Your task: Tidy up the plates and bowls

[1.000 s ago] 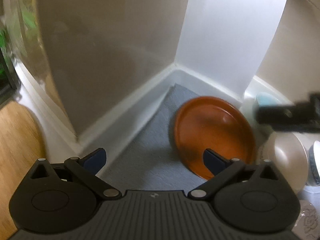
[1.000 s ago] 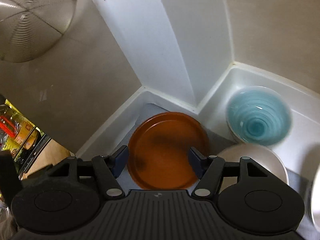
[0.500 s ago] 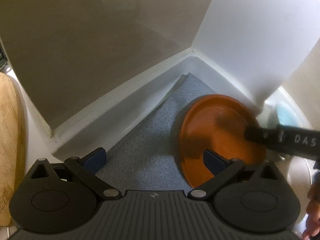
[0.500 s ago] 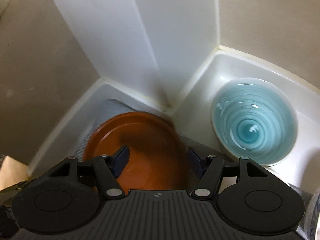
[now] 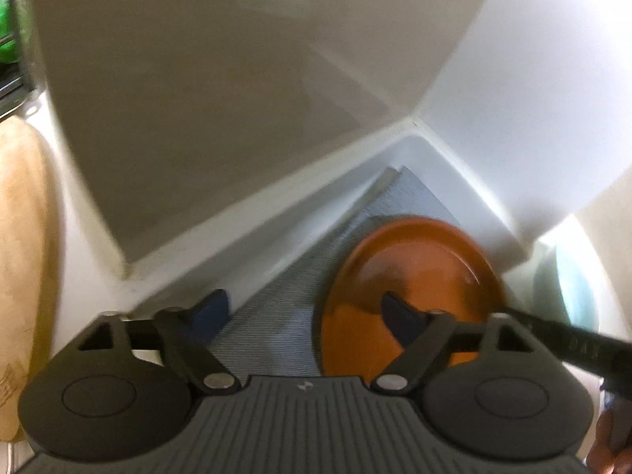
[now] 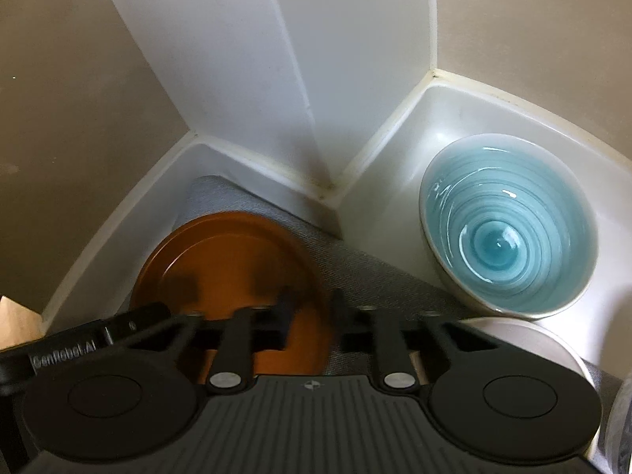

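The round, glossy orange-brown plate (image 6: 229, 272) lies on a grey woven mat (image 6: 355, 272) in the white corner. The right gripper (image 6: 310, 316) is clamped on the plate's rim at about four o'clock. The left gripper (image 5: 304, 310), its jaws closing, straddles the plate's rim at eight o'clock without pressing it. A turquoise spiral-glazed ceramic bowl (image 6: 509, 233) sits at two o'clock of the plate.

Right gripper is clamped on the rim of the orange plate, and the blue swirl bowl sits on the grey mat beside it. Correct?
Not quite. The blue swirl bowl sits on the bare white counter, off the grey mat, as the right wrist view shows. The right gripper is indeed clamped on the orange plate rim.
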`<state>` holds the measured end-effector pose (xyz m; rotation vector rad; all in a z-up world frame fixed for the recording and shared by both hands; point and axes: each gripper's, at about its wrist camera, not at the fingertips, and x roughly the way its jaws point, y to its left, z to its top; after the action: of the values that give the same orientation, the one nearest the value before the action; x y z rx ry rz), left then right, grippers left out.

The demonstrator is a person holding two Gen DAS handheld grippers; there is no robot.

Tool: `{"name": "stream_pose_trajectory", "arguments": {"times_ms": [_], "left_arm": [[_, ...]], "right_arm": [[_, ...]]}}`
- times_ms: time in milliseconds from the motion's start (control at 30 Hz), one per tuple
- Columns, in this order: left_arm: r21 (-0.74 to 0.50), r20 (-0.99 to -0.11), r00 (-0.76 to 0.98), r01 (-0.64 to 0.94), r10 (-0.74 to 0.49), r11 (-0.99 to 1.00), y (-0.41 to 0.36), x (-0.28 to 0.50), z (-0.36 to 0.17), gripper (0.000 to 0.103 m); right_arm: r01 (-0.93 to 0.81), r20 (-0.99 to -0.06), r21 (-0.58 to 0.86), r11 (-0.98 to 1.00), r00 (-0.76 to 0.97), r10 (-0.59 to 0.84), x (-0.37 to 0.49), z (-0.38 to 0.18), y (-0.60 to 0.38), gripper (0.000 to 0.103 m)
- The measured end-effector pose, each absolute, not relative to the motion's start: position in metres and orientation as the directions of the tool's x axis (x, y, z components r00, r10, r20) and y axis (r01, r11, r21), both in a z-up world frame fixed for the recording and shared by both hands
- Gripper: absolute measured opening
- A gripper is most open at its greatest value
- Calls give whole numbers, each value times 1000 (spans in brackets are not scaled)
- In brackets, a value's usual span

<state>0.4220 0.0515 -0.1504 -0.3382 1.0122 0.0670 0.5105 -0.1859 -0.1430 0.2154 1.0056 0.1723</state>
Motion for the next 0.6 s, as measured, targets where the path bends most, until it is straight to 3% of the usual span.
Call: {"name": "stream_pose_trajectory", "arguments": {"times_ms": [33, 133, 167, 200, 267, 600], "left_arm": [[-248, -841, 533, -220, -97, 943, 55, 421, -150, 73], [-235, -843, 532, -238, -76, 942, 62, 413, -147, 45], [-234, -839, 539, -227, -78, 945, 64, 410, -146, 29], [-224, -829, 554, -206, -75, 953, 64, 407, -143, 20], [-223, -821, 565, -195, -77, 955, 65, 404, -138, 9], [-251, -769, 629, -129, -117, 959, 74, 360, -107, 7]], "right_arm": [[-55, -812, 258, 964, 528, 248, 509, -142, -185, 9], [-103, -790, 252, 962, 552, 266, 500, -135, -178, 7], [-117, -785, 247, 962, 557, 270, 497, -133, -174, 6], [-131, -780, 246, 960, 562, 276, 496, -132, -170, 6], [-155, -767, 249, 956, 571, 292, 491, -129, -164, 6], [-147, -716, 281, 948, 626, 309, 457, -111, -168, 6]]}}
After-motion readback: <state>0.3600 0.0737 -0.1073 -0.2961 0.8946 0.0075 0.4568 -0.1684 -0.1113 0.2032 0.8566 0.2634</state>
